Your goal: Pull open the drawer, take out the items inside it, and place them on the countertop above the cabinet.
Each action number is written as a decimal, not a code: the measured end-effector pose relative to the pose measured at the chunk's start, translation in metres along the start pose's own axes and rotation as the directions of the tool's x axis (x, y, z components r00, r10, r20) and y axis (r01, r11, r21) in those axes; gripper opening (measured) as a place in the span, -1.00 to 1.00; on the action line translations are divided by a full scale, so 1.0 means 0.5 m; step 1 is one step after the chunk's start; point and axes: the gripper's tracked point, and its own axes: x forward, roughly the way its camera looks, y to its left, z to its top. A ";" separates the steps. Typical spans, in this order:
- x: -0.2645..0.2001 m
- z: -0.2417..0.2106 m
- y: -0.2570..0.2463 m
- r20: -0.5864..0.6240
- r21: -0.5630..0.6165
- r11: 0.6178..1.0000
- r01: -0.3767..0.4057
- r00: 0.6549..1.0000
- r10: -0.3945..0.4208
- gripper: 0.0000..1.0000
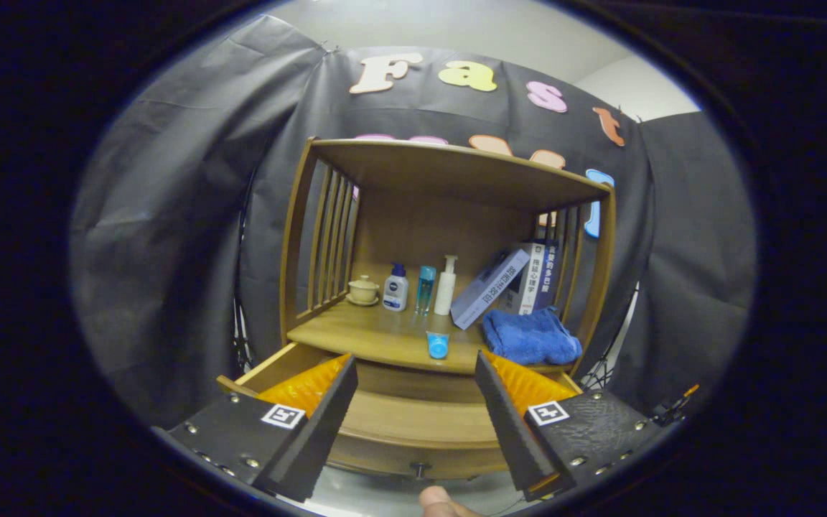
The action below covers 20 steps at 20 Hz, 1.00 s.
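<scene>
Lighting: even and moderate, from above and in front; the worktop and cabinet back were well lit, the black cloth wall dim. Shadows: soft, beneath the top shelf and inside the open drawer. Glare: faint sheen on the floor. Distortion: strong fisheye bowing of the cabinet posts. Focus: centre sharp; the tool, fingers spread apart, slightly soft.
</scene>
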 end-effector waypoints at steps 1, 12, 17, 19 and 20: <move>-0.010 -0.018 -0.004 -0.003 0.000 1.000 0.002 1.000 -0.002 0.94; -0.049 -0.238 -0.045 -0.075 0.143 0.988 0.064 0.996 -0.053 0.94; -0.029 -0.294 -0.052 -0.089 0.175 0.983 0.049 0.995 -0.034 0.94; -0.021 -0.312 -0.045 -0.087 0.162 0.986 0.031 0.996 -0.017 0.95; -0.014 -0.320 -0.043 -0.084 0.155 0.988 0.026 0.996 -0.013 0.95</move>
